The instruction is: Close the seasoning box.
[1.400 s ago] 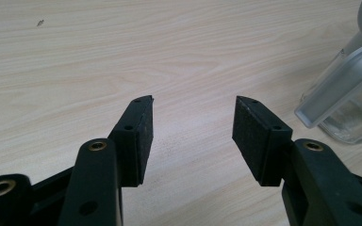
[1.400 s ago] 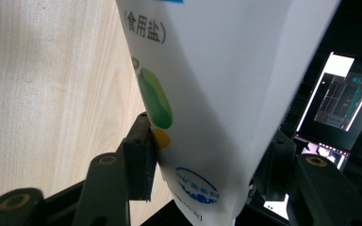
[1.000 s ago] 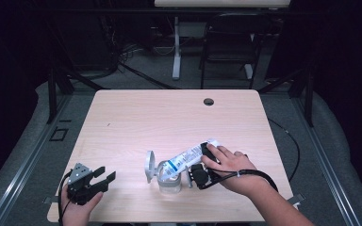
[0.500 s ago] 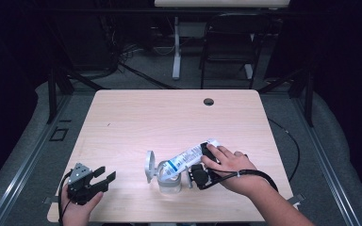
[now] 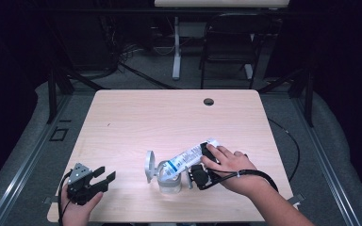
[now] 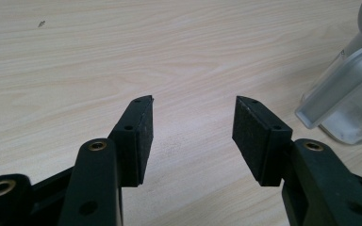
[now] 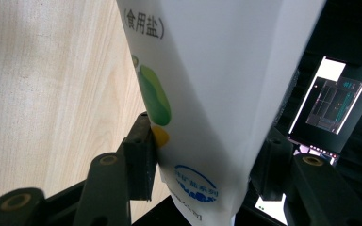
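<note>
High view: the right gripper clamps a white salt bag, tilted mouth-down over an open clear jar near the table's front edge, apparently to pour. Left gripper rests apart, jaws spread and empty, leaving the jar unsteadied.

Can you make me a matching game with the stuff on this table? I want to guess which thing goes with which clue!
Things:
1. white bag
2. clear jar
3. left gripper
4. round hole

Clues:
A. near the far edge of the table
B. open, with nothing between its jaws
C. squeezed in the right gripper and tipped over the jar
D. standing near the front edge, with its lid swung open

Pairs: 1-C, 2-D, 3-B, 4-A
</note>
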Demonstrator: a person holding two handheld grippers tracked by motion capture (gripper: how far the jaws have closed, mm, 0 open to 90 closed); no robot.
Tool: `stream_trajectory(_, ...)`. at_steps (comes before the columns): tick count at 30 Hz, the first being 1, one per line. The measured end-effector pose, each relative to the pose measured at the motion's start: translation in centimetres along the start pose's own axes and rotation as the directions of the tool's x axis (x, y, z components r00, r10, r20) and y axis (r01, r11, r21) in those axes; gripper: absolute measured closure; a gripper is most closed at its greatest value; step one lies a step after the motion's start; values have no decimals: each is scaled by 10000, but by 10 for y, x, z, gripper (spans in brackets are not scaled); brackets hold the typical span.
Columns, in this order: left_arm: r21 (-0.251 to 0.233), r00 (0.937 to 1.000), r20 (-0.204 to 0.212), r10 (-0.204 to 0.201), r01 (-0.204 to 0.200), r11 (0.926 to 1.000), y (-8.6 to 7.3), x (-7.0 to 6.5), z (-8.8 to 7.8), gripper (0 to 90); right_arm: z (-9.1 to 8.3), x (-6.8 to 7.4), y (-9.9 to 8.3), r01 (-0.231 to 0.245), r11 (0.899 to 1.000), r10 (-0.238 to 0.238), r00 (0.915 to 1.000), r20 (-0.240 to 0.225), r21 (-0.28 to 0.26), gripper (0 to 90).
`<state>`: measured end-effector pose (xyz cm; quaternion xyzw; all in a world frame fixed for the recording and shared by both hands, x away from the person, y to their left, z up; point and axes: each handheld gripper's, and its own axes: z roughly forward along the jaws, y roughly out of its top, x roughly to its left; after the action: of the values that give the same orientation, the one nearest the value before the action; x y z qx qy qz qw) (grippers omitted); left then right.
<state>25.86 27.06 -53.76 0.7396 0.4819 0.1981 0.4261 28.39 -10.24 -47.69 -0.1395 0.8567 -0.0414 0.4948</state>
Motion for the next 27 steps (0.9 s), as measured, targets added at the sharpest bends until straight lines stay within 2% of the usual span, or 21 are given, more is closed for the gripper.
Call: stream_trajectory(27,38,10000,-2,-27,27,10000,-1,0,0,489,1,1,0,60,9999,-60,10000,49,-136,507)
